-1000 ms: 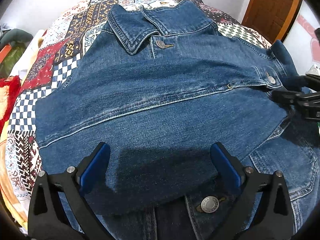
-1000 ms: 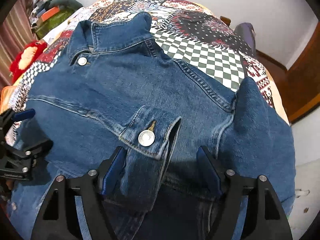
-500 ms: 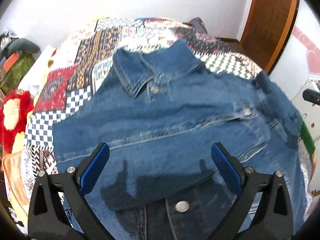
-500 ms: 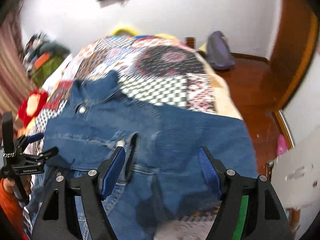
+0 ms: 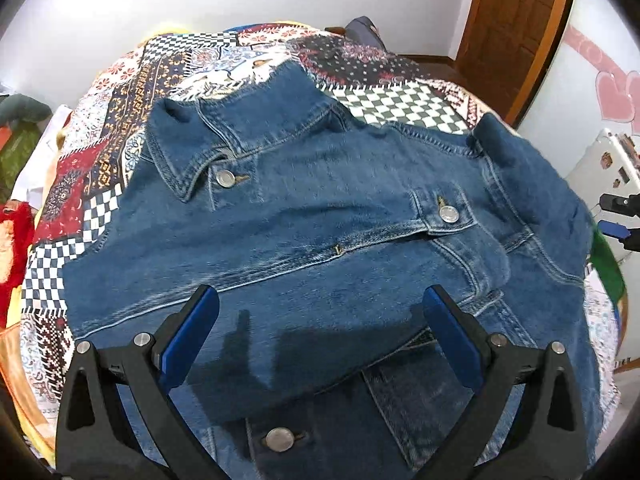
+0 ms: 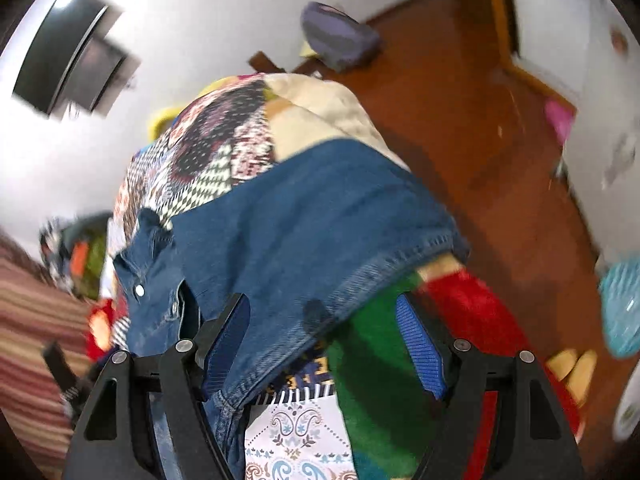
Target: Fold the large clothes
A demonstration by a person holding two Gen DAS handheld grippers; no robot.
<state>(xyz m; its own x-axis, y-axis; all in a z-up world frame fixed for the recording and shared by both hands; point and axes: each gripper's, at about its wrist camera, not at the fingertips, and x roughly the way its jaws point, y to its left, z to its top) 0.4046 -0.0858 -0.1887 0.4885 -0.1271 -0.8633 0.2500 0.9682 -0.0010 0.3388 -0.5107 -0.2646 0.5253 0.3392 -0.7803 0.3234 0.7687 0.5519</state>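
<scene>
A blue denim jacket lies front up on a patchwork bedspread, collar at the far side, one sleeve folded across its front. My left gripper is open and empty, held above the jacket's near part. My right gripper is open and empty, tilted, off the jacket's right edge by the bed's side. The right gripper also shows in the left wrist view at the far right edge.
A brown wooden floor lies right of the bed, with a purple bag by the wall. A wooden door stands at the back right. Red and green cloth hangs at the bed's side. Piled items lie at left.
Both grippers have pulled back from the jacket. The right gripper has swung out to the right past the bed's side and tilted. The folded sleeve rests where it was laid.
</scene>
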